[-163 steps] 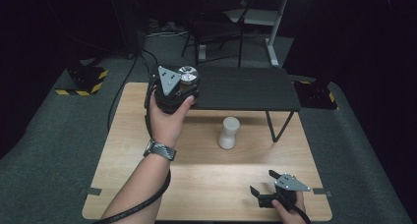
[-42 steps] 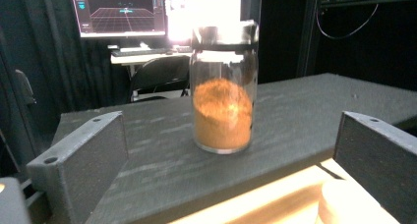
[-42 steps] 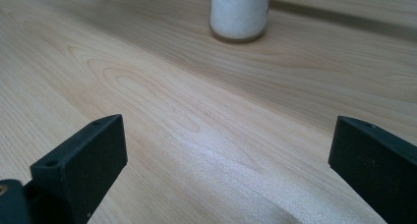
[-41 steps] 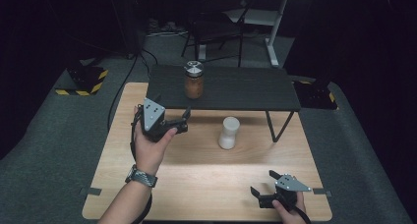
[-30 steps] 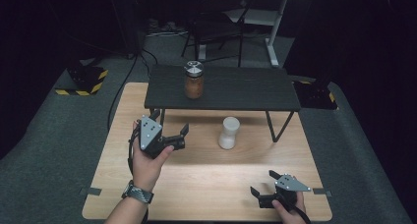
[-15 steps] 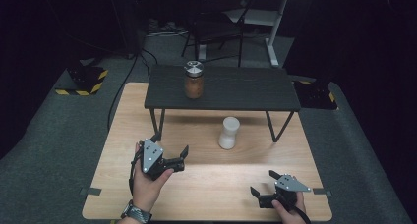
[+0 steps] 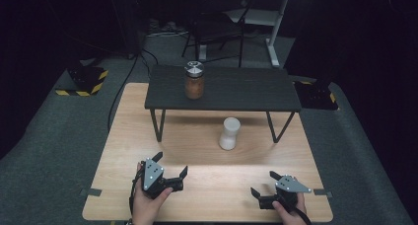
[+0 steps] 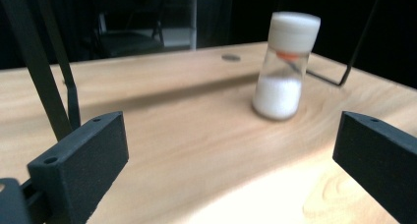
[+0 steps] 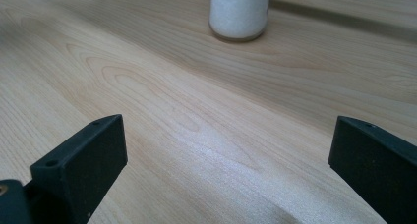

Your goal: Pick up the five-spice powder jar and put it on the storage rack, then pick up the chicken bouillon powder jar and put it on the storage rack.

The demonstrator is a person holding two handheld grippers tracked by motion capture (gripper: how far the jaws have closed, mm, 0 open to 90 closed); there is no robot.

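Jaws of the left gripper (image 7: pixel 171 169) and the right gripper (image 7: pixel 265 184) are spread wide, both empty, low over the wooden table (image 7: pixel 207 190). White bottle (image 7: pixel 229 133) stands under the black shelf (image 7: pixel 236 89), where a brown jar (image 7: pixel 194 80) stands.

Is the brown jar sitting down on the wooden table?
No, the brown jar stands on the small black table above the wooden table.

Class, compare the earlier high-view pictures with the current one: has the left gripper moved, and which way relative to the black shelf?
Yes. The left gripper has drawn back from the black shelf toward the table's near edge, leaving the brown jar on the shelf.
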